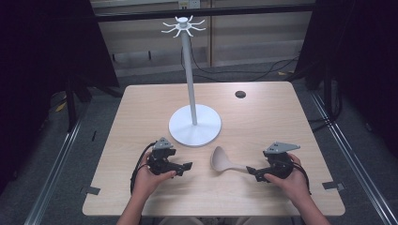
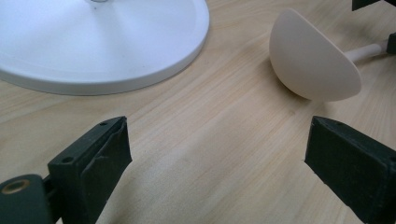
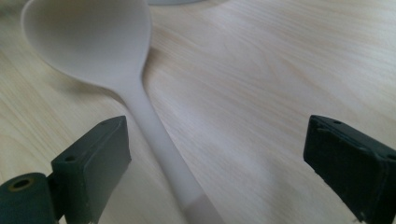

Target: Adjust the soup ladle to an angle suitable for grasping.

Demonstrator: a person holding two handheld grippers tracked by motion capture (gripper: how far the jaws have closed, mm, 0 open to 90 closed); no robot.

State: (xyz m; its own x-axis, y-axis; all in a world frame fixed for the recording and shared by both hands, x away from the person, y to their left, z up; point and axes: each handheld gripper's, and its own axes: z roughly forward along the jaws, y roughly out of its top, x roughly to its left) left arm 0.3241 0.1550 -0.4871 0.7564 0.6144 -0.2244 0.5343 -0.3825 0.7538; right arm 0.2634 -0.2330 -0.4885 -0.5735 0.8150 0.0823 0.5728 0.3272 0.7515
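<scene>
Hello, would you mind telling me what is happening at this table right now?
A person sits at a wooden table with a hand-held tool in each hand. A pale ladle lies on the table in front of a white hook stand. The right tool is at the ladle's handle, which runs between its open jaws, close to one of them; nothing is gripped yet. The left tool is open too, pointing toward the ladle's bowl without touching it.

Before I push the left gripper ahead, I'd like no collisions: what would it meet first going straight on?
Probably the ladle: its bowl lies ahead, right of centre. The left gripper is open; the stand base sits left. Depth is unclear.
</scene>
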